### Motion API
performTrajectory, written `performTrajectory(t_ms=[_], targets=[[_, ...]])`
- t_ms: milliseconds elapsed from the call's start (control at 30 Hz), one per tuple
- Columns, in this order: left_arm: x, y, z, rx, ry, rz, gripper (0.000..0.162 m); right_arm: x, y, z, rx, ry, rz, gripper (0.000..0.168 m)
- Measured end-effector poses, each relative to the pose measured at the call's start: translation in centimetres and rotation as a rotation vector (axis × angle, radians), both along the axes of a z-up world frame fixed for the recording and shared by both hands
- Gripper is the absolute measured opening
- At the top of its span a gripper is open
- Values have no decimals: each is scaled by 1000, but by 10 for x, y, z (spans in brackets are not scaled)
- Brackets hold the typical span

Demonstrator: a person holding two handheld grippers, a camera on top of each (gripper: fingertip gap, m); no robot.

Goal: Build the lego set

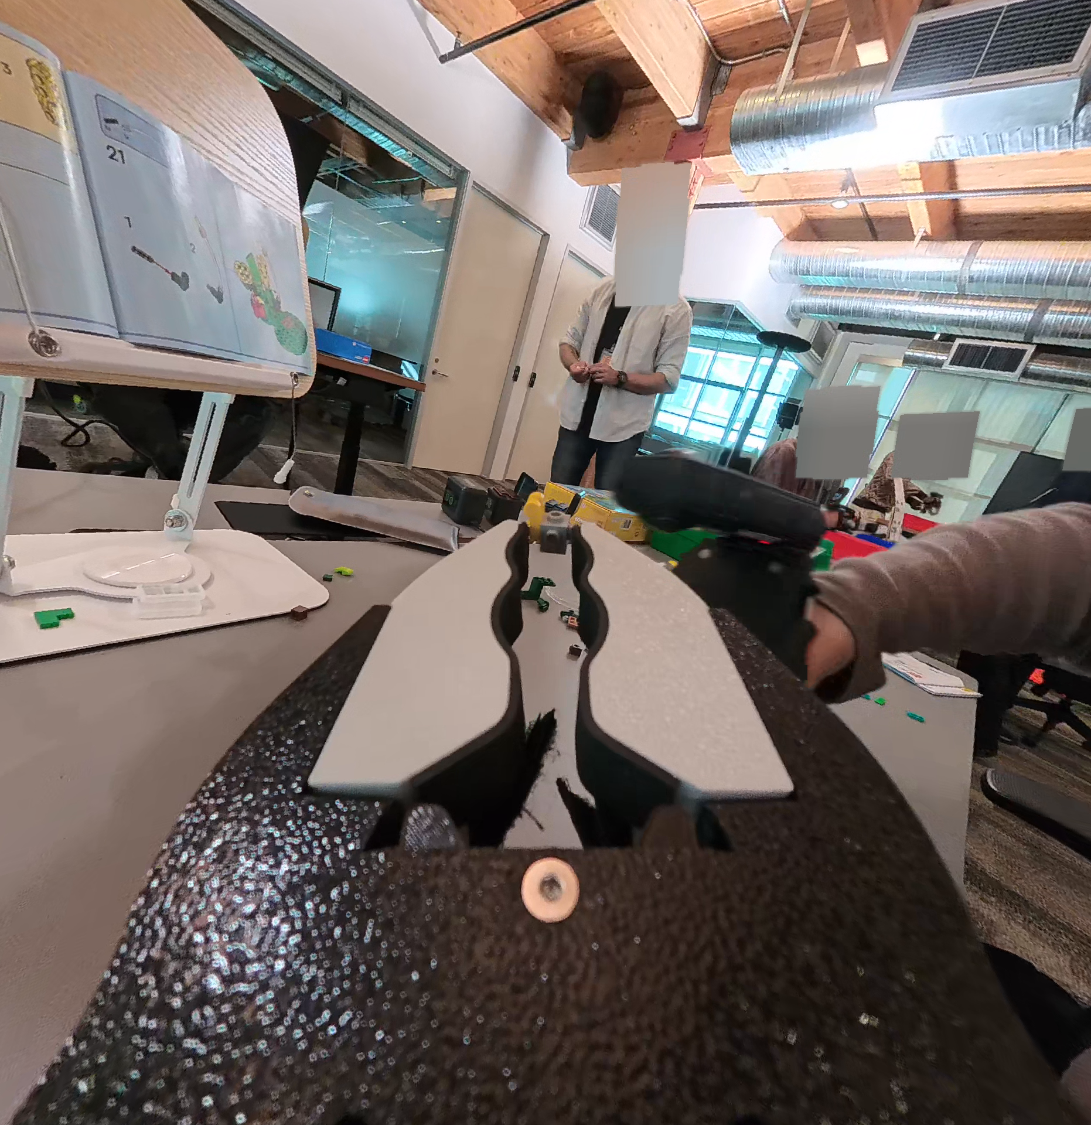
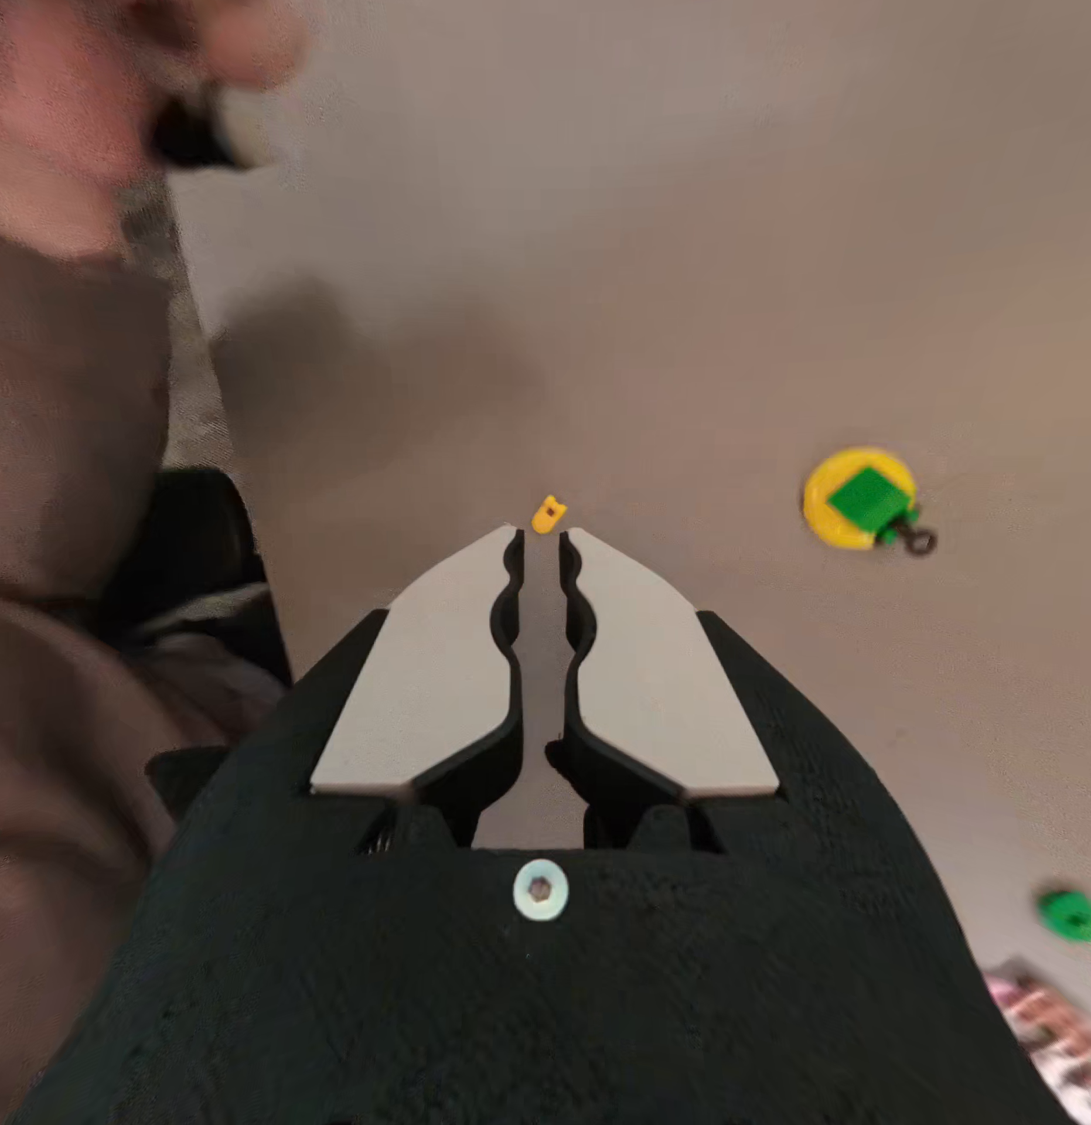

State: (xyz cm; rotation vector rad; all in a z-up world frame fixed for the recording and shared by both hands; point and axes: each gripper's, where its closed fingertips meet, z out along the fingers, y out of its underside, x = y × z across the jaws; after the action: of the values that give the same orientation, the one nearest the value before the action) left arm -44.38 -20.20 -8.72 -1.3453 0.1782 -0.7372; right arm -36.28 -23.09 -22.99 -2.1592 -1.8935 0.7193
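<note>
Left claw (image 1: 551,536): fills the lower half of the left wrist view, black speckled body, grey fingers (image 1: 445,657) reaching up the frame, tips clenched on a small grey brick (image 1: 554,536) held at centre frame, clear of the bench.
Grey brick: a side stud faces the camera; something yellow shows just behind it, too hidden to name.
Bench (image 1: 135,761): grey surface, loose bits scattered past the fingers, among them a dark green piece (image 1: 536,592) in the gap and a lime piece (image 1: 343,571) left of centre.
Instruction booklet (image 1: 184,243): upper left, propped open on a white stand (image 1: 184,584); a green brick (image 1: 53,618) and a clear piece (image 1: 167,599) sit on the stand's base.
Right claw (image 2: 540,536): in its own view, angled down over bare bench, jaws released with a narrow gap, nothing between them.
Yellow piece (image 2: 549,515): tiny, lying on the bench just beyond the tips, centre frame, whether touching them is hard to tell.
Yellow disc assembly (image 2: 859,498): right of centre, a green square brick on top, a small dark ring hanging off its lower right edge.
Green round piece (image 2: 1072,915): lower right edge, well apart from the disc.
Sleeve (image 1: 957,584): right of the left wrist view, the person's arm behind the other gripper's black body.
Background: a standing person (image 1: 616,377) at upper centre, hands together.
</note>
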Motion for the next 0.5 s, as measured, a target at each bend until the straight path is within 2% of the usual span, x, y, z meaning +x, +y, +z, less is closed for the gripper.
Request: performTrajectory(t_ms=[100, 200, 400, 500], targets=[[0, -1, 1, 8, 1, 1, 13, 4, -1, -12, -141, -155, -110, 11], [4, -3, 9, 34, -36, -32, 13, 14, -16, -21, -202, -315, -84, 11], [13, -4, 14, 52, 37, -17, 13, 0, -8, -25, -129, -342, -150, 15], [9, -8, 18, 71, 19, -13, 13, 0, -9, -27, -114, -378, -164, 16]])
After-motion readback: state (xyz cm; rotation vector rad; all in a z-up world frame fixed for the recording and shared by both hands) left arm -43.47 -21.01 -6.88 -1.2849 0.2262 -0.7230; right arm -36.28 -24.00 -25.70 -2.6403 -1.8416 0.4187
